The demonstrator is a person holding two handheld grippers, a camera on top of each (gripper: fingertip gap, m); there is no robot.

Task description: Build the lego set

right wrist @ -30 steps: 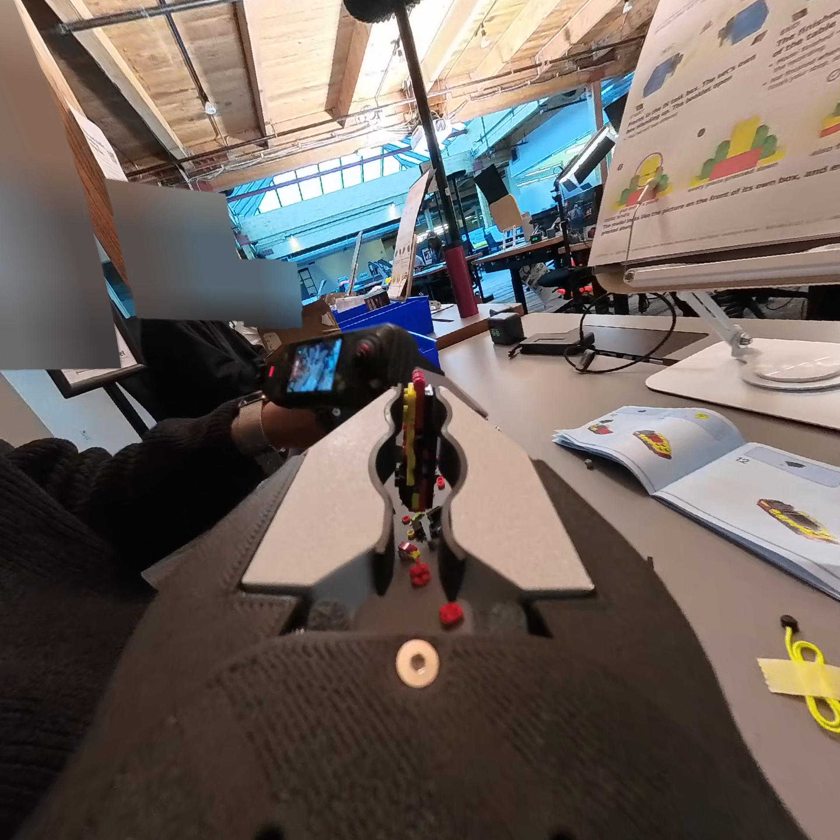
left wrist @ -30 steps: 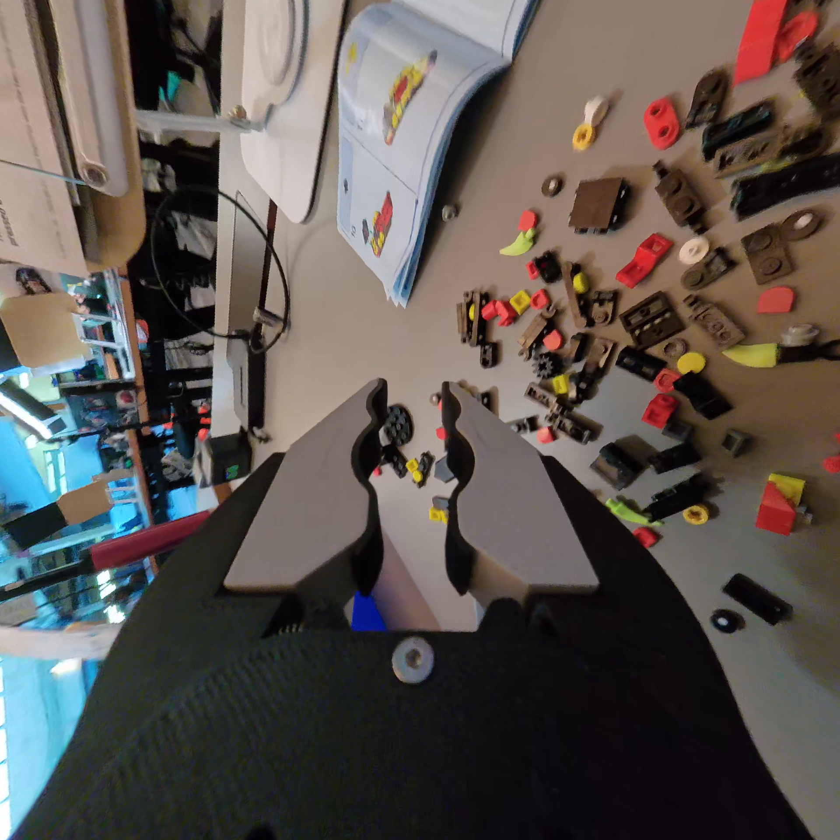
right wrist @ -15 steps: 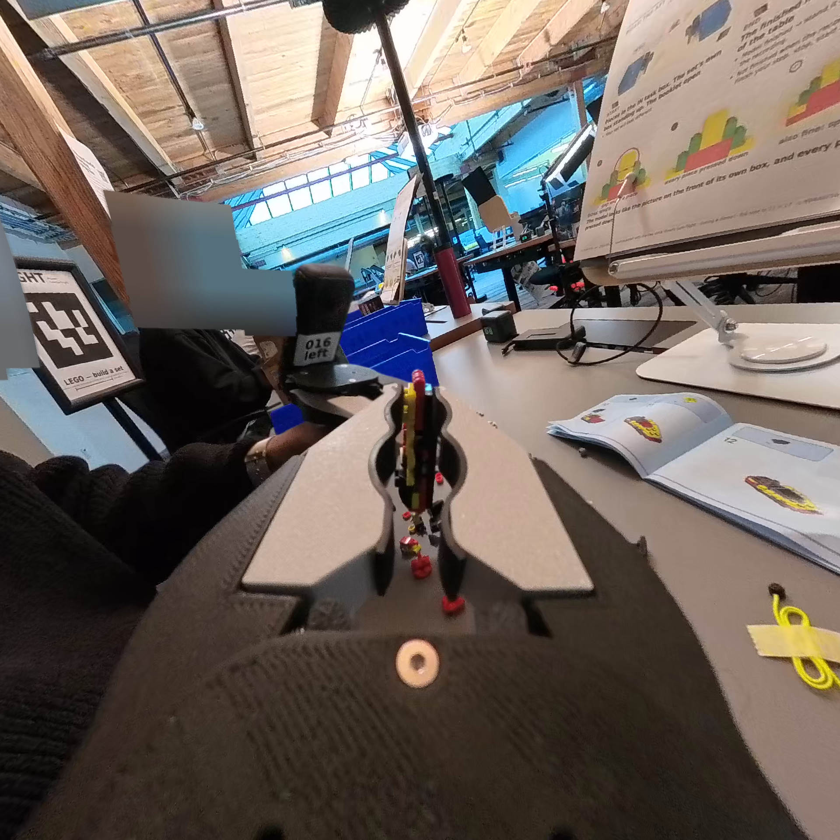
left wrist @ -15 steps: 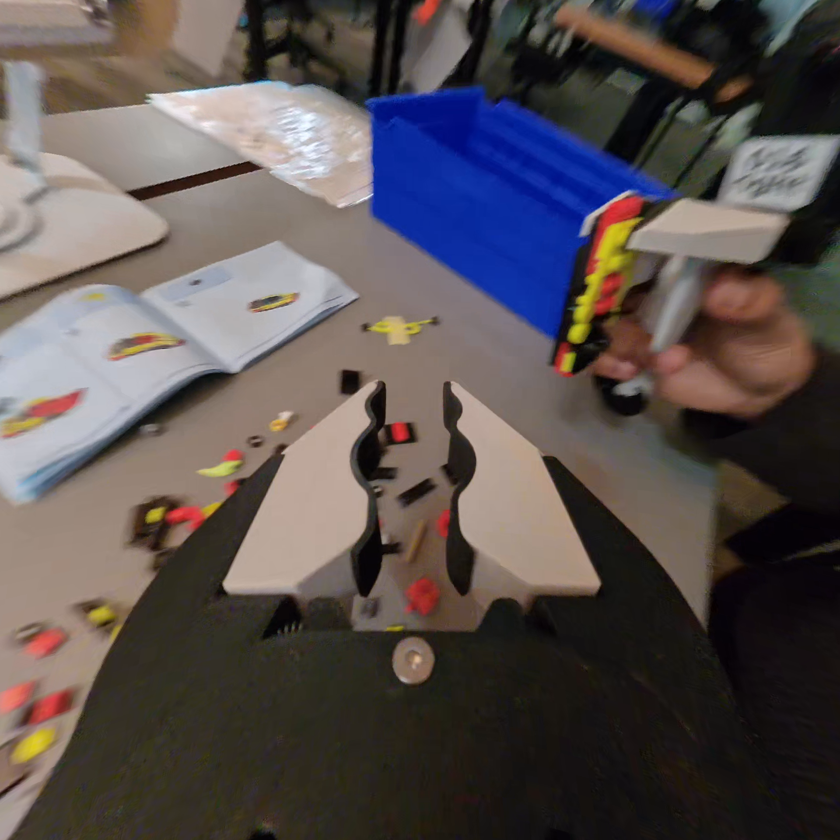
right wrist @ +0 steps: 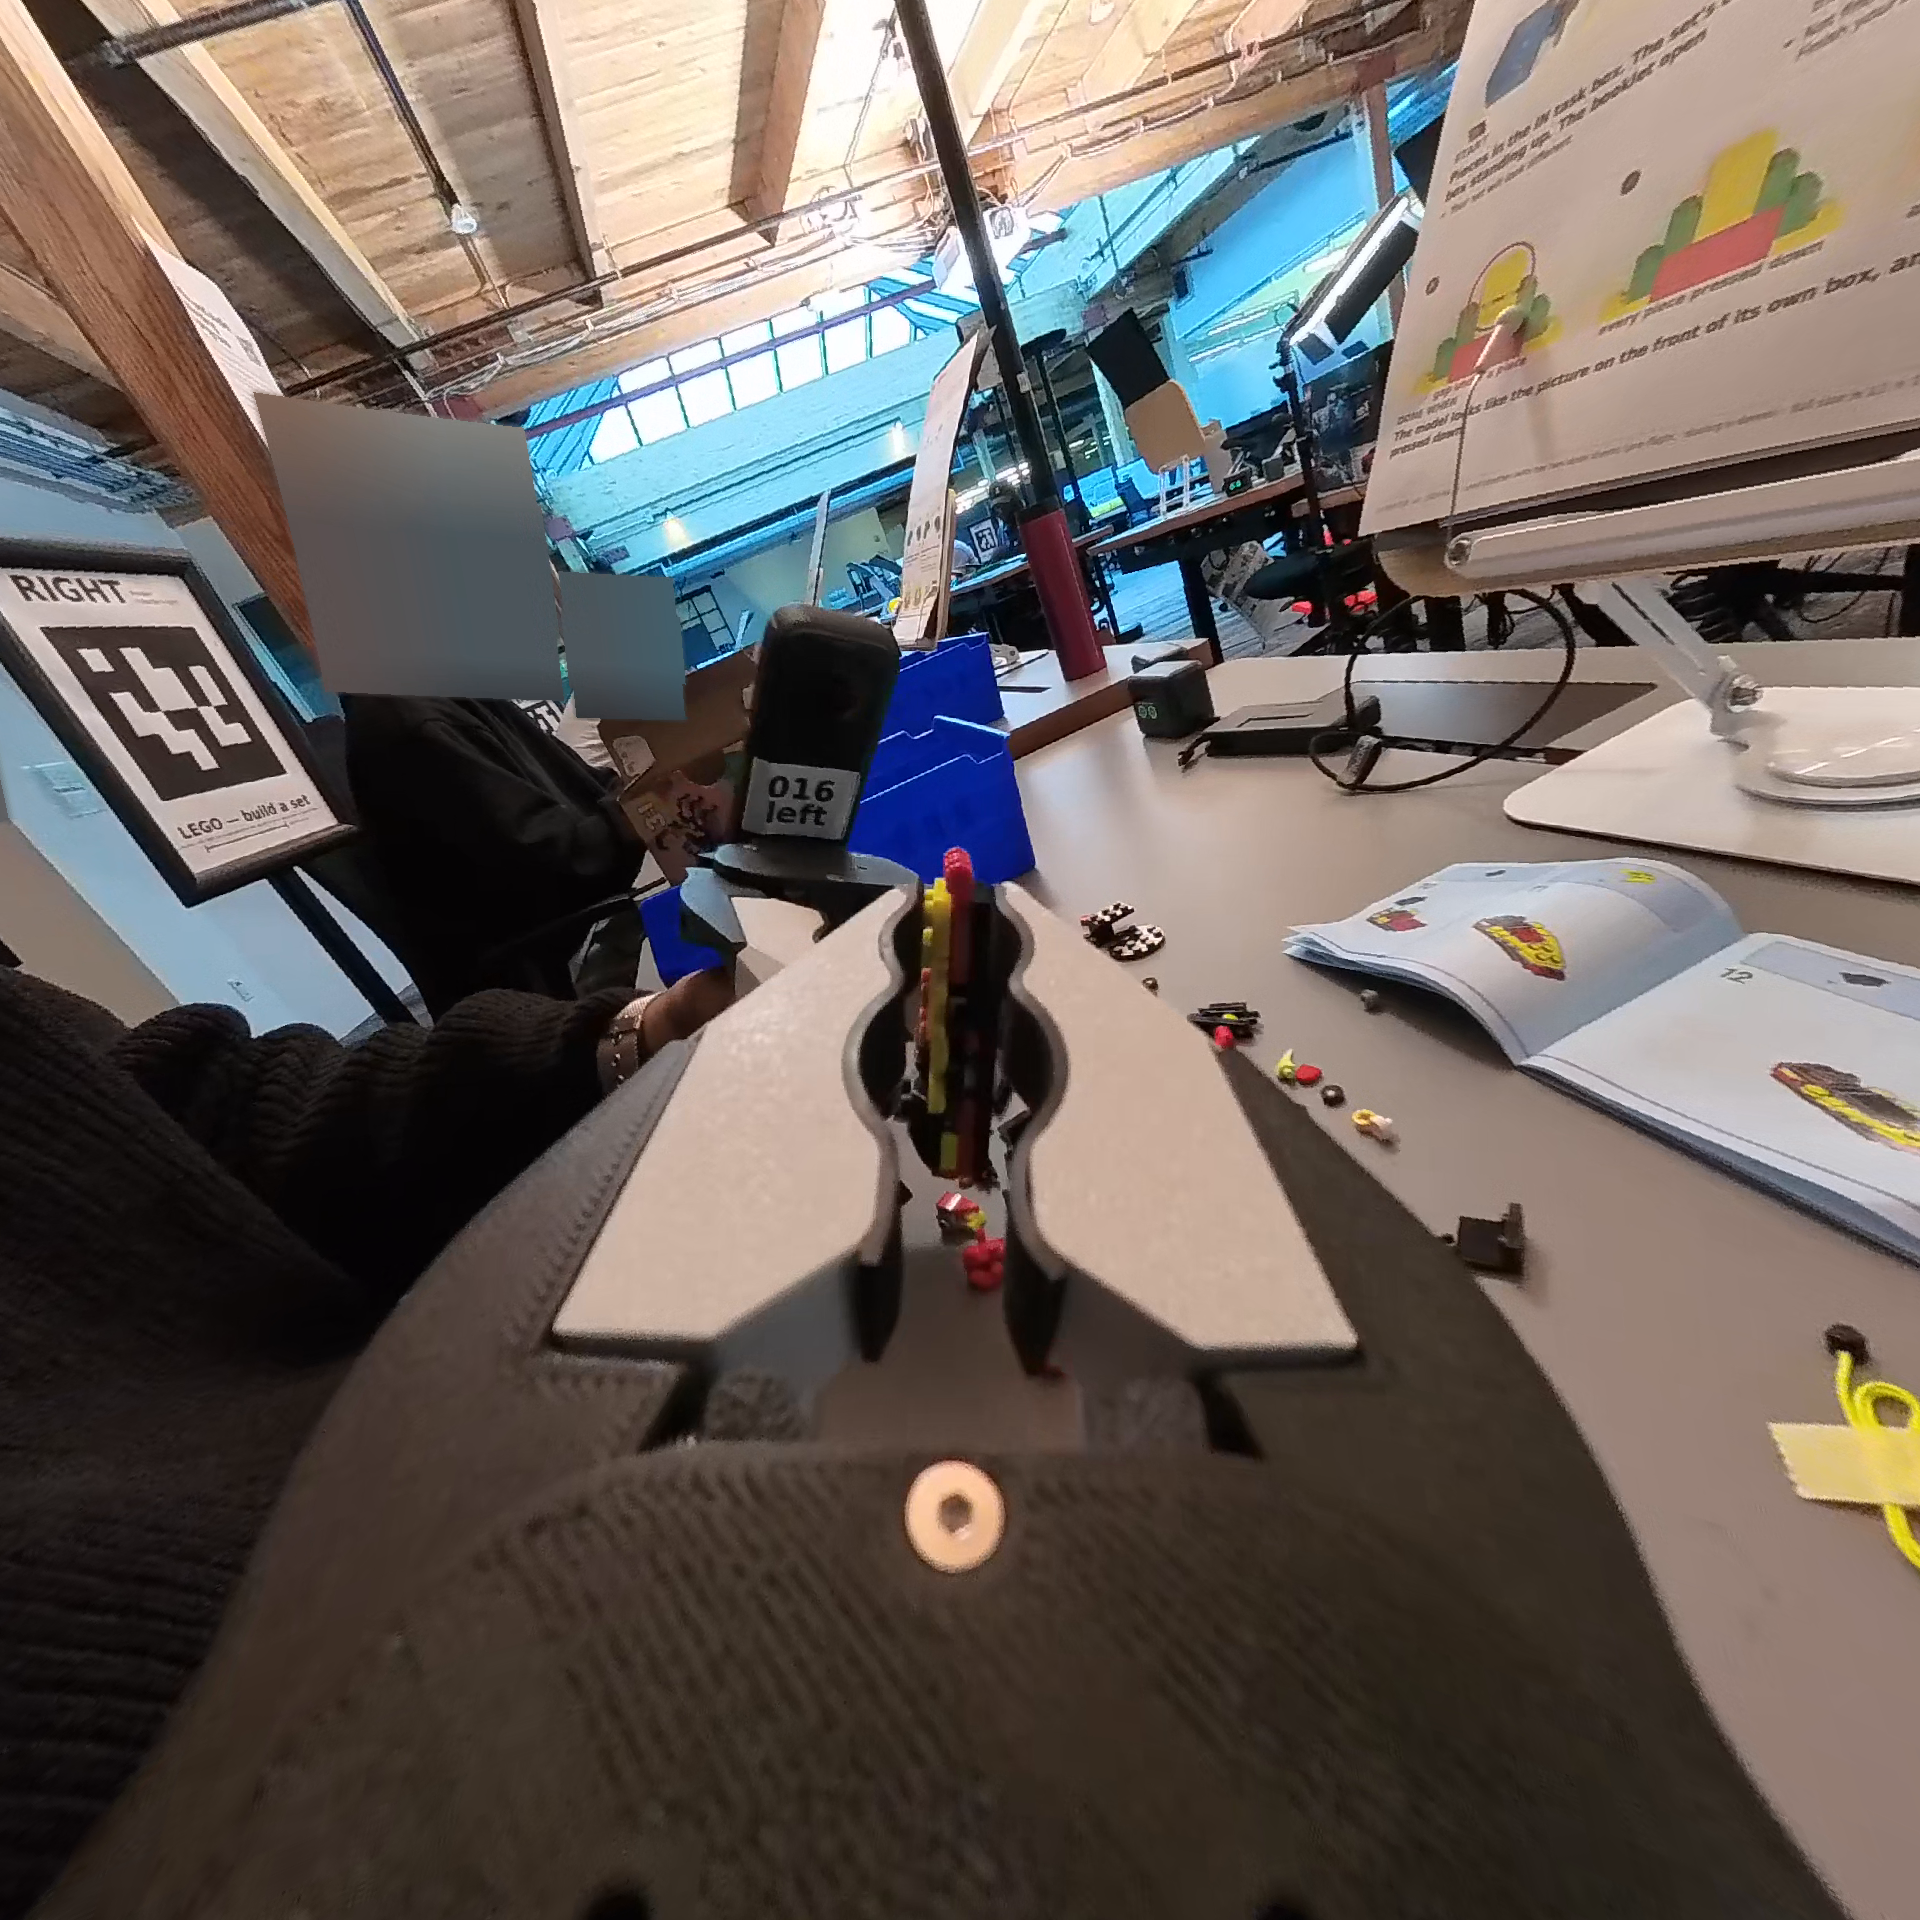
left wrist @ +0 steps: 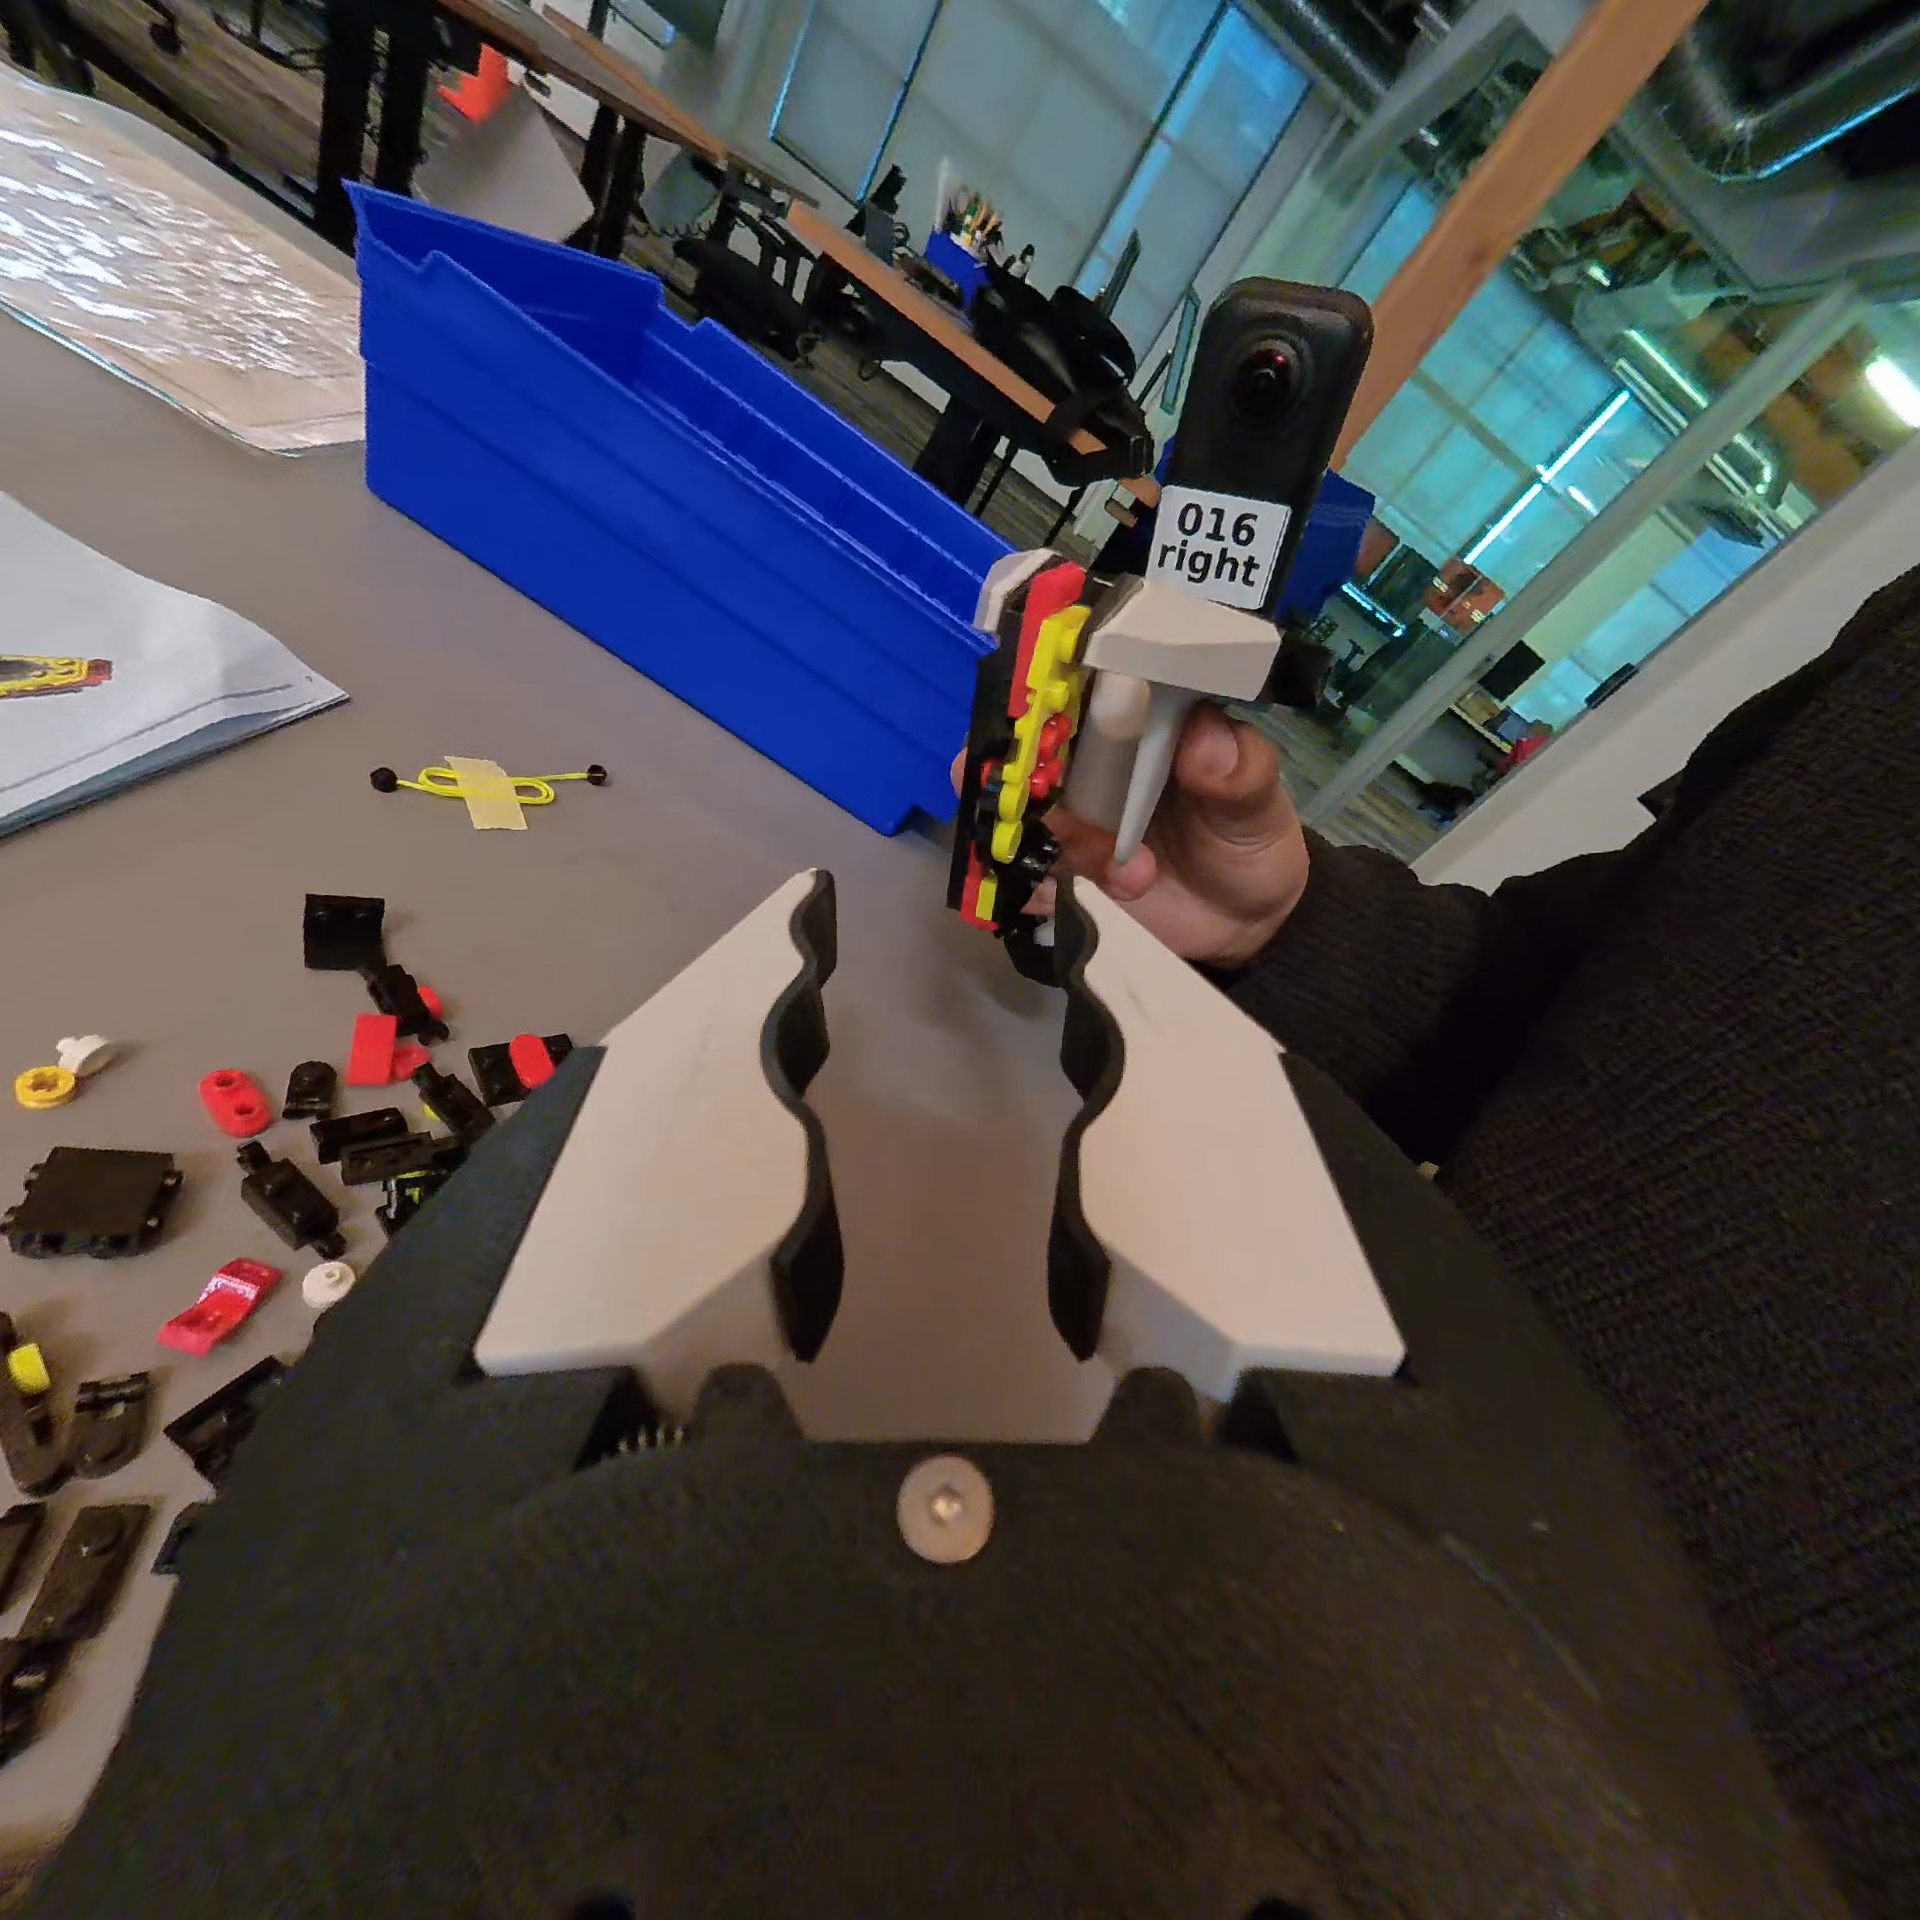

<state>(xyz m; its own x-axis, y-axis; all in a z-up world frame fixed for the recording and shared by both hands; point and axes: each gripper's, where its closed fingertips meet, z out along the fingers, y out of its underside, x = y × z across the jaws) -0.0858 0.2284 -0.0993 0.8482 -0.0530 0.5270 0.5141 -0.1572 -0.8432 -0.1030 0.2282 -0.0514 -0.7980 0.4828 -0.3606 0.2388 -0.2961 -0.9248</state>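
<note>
The right gripper [right wrist: 951, 904] holds the half-built model [left wrist: 1023, 758] on edge above the table [left wrist: 623, 727], jaws clenched on it. The left gripper [left wrist: 945, 935] comes up empty, jaws parted. It should grip low and square (the layered red, yellow and black plates look slim) before anything is pressed.

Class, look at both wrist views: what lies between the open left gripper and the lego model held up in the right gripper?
Nothing. In the left wrist view only air over bare grey table separates the left gripper from the lego model.
</note>
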